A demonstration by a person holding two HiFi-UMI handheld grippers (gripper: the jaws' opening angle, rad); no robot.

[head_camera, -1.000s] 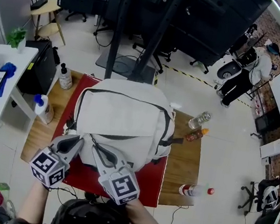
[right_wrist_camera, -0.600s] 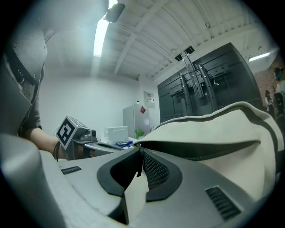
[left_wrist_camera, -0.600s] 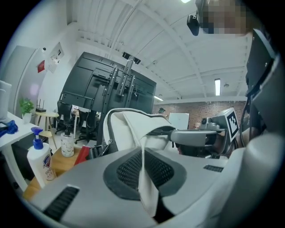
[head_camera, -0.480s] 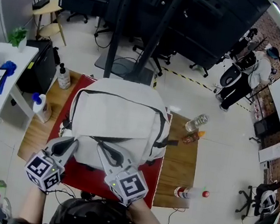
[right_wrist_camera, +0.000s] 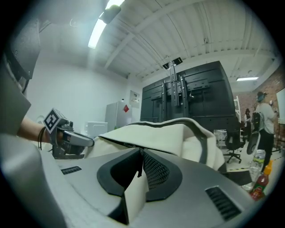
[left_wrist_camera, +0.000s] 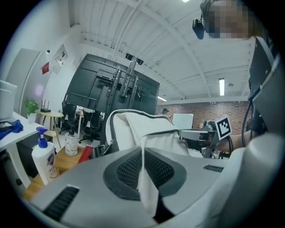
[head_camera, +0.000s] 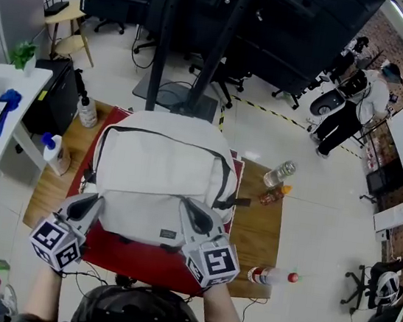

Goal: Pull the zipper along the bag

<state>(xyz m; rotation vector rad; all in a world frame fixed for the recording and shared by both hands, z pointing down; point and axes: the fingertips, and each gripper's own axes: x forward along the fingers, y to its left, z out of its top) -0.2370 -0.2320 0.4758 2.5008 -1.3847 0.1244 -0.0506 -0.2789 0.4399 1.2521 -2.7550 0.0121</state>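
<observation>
The fingers point(left_wrist_camera: 127, 171) of your left gripper point(left_wrist_camera: 143, 153) are pinched narrow on a fold of the bag's pale fabric, which stands upright between the dark pads. The fingers point(right_wrist_camera: 156, 173) of your right gripper point(right_wrist_camera: 140, 163) are likewise closed on a flap of the same pale fabric, with a thin dark tab hanging at the top of the gap; you cannot tell whether that tab is the zipper's pull. In the head view the left gripper holds the near left corner of the bag point(head_camera: 162, 173) and the right gripper the near right corner, well apart. The bag lies flat on a red cloth point(head_camera: 135, 265) in the middle of the wooden surface point(head_camera: 260, 228), and its dark zipper point(head_camera: 164, 136) curves round the far edge of the top panel. A spray bottle point(head_camera: 52, 153) stands at the left of the surface, two bottles point(head_camera: 281, 174) lie at its far right, and another bottle point(head_camera: 271, 276) lies at the near right edge
</observation>
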